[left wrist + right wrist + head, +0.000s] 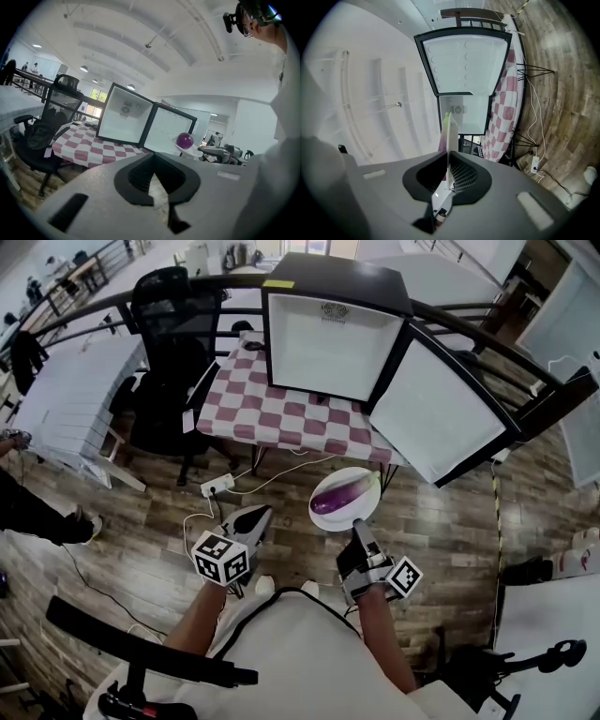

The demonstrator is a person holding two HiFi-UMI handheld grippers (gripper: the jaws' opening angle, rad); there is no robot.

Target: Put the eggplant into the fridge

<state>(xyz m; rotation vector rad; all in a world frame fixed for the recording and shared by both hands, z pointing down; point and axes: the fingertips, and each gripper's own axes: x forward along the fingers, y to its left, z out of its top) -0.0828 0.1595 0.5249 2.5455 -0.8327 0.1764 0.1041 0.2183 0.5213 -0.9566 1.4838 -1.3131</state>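
Observation:
A purple eggplant point(336, 495) lies on a white plate point(367, 480) held above the wooden floor in front of the table. My right gripper point(357, 526) is shut on the plate's near rim; in the right gripper view the plate point(450, 136) stands edge-on between the jaws. The small fridge point(333, 343) sits on the checkered table point(272, 413) with its door point(441, 413) swung wide to the right, its white inside bare. My left gripper point(255, 518) hangs lower left of the plate, shut and holding nothing. The left gripper view shows the eggplant point(184, 139) and the fridge point(124, 117) ahead.
A black office chair point(173, 324) stands left of the table. A power strip point(217, 486) and cables lie on the floor under the table's front edge. A white table point(66, 395) is at far left, and a railing curves behind the fridge.

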